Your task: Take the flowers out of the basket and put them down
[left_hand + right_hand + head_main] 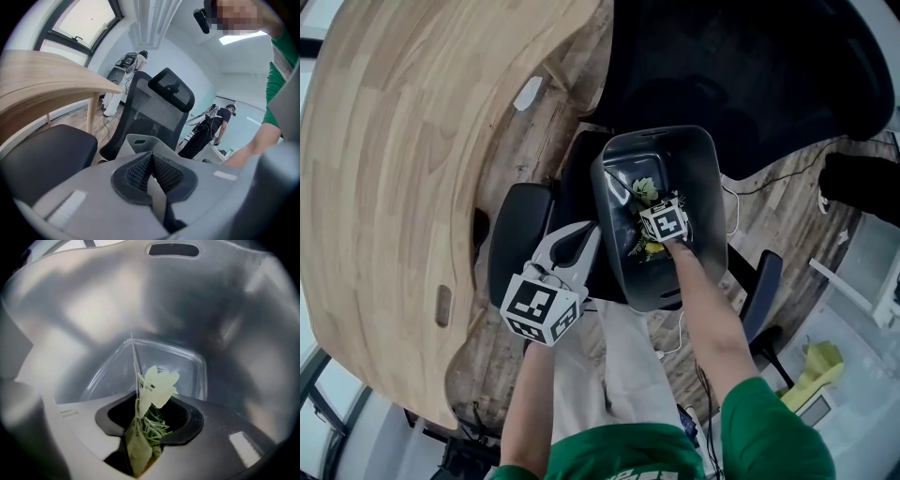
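The flowers (pixel 157 385) are found inside the grey basket (pixel 701 178), low down near its floor. They are gripped by the right hand-held gripper (pixel 150 420), which is pointed steeply downward into the basket. Its jaws are closed only partway, and pale toothed leaves and thin green stems are pinched between the two dark pads. A few leaves are seen sticking up above the pads. In the head view, more of the yellow-green sprigs are seen on either side of this hand-held gripper's marker cube (pixel 664 222). Behind the flowers a clear rectangular outline is seen on the basket's floor; it is possibly a transparent tray (pixel 187 364), though this cannot be made out with certainty.

The basket is set on a black office chair (pixel 750 66), just beside the curved wooden desk (pixel 412 141). The left hand-held gripper (pixel 151 161) is held outside the basket, near its left wall. Its jaws are brought fully together and nothing is held between them. In the left gripper view, the basket's rim and the chair's mesh back are seen past its tips. A standing person (pixel 211 131) is seen far off.
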Demonstrator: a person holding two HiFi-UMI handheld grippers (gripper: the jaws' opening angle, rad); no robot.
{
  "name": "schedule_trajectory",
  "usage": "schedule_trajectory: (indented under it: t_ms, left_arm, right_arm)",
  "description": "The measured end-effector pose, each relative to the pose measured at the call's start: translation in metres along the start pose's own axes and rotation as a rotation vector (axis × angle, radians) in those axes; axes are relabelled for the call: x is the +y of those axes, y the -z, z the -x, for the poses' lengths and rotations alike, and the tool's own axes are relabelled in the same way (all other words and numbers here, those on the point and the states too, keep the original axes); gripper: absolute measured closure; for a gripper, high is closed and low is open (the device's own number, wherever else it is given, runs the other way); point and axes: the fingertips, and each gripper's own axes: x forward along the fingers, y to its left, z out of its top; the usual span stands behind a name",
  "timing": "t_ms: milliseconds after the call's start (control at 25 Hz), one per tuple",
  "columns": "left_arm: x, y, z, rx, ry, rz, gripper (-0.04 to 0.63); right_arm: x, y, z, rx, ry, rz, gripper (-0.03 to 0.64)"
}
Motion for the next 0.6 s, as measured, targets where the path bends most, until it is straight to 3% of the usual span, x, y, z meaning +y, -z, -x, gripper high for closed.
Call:
schedule_trajectory:
  t_ms: [320,600]
  left_arm:
    - [-0.012,-0.011,0.005,0.002,0.023,-0.035,0.577]
    - [-0.030,-0.025,0.011,0.003,0.053,-0.083,0.577]
  right_arm:
    - [0.004,-0.008,0.026,-0.078,-0.002,-0.038,0.476]
    - [-0.001,-0.024,0.065,-0.210,0.037,-0.099,0.489]
